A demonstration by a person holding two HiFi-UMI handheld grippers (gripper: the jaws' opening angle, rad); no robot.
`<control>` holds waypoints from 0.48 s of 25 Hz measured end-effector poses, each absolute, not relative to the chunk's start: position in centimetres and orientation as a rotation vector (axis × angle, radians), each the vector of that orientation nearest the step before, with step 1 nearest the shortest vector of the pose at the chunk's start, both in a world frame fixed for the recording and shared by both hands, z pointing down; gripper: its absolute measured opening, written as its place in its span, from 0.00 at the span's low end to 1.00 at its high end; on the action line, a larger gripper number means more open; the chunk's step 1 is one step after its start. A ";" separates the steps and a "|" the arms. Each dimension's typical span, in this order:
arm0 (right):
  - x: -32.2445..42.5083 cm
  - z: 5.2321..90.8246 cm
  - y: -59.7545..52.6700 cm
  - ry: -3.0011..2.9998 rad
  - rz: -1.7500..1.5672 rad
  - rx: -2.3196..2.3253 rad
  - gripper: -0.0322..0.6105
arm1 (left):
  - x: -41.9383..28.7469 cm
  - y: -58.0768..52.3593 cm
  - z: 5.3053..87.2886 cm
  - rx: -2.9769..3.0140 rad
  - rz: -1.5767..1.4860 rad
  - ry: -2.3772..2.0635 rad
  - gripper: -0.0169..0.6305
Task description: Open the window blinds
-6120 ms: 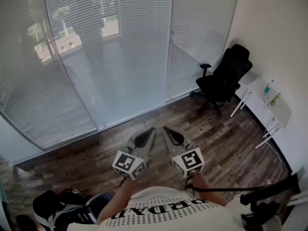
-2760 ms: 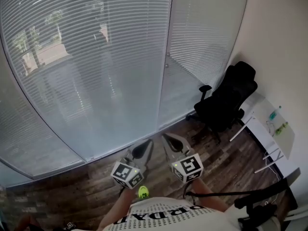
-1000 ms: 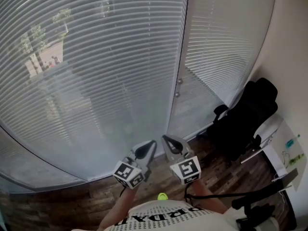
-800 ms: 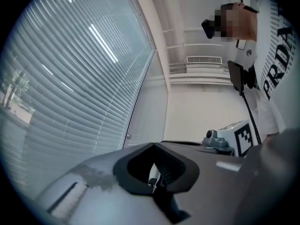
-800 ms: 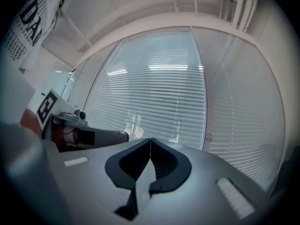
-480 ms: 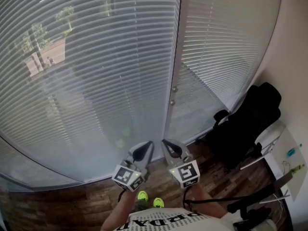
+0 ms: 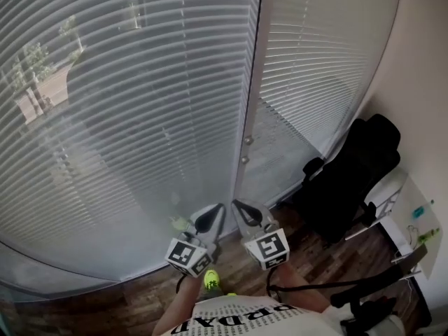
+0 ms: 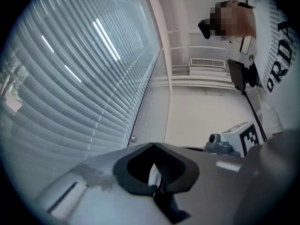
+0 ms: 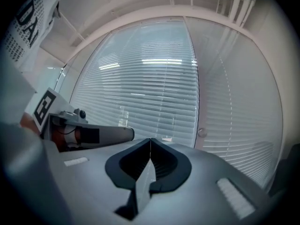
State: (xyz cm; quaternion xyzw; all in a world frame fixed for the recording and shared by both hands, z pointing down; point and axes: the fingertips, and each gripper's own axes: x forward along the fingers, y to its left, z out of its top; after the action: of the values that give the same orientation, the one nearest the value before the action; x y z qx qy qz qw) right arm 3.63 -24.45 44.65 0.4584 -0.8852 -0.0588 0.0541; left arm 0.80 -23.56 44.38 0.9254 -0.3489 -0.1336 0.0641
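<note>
The window blinds [image 7: 126, 117] fill most of what we see. They hang down over two tall glass panels, their horizontal slats running the full width, with trees faintly showing through on the left. A pale vertical post [image 7: 249, 82] divides the two panels. Below them lies the dark wood floor [image 7: 140, 301]. A black office chair [image 7: 357, 166] stands by the right-hand panel, and a white desk [image 7: 413, 219] sits just beyond it against the wall.

We hold both tools side by side in front of the post, near each other but apart, pointing at the blinds without touching them. The left gripper [image 7: 218, 210] has its jaws pressed together with nothing between them. The right gripper [image 7: 236, 206] is likewise closed and empty, its tips meeting in a thin line.

Two small round knobs [image 7: 248, 140] sit on the post just above the tools. A yellow-green shoe [image 7: 211, 280] shows on the floor beneath them.
</note>
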 end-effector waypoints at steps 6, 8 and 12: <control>3.1 44.1 -29.0 -2.630 -0.230 1.498 0.07 | 0.8 -27.3 44.3 2.845 -0.425 -0.933 0.02; 3.3 44.2 -30.2 -2.611 -0.244 1.521 0.07 | 0.7 -28.4 44.8 2.836 -0.420 -0.921 0.02; 4.2 44.2 -32.1 -2.568 -0.303 1.558 0.08 | 0.7 -29.9 45.4 2.841 -0.410 -0.910 0.02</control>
State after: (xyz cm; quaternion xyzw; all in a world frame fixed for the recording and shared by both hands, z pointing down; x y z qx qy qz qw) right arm 4.21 -32.13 44.21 0.5150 -0.8491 -0.1003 0.0612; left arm 0.69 -29.89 45.41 0.9415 -0.3014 -0.1358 0.0651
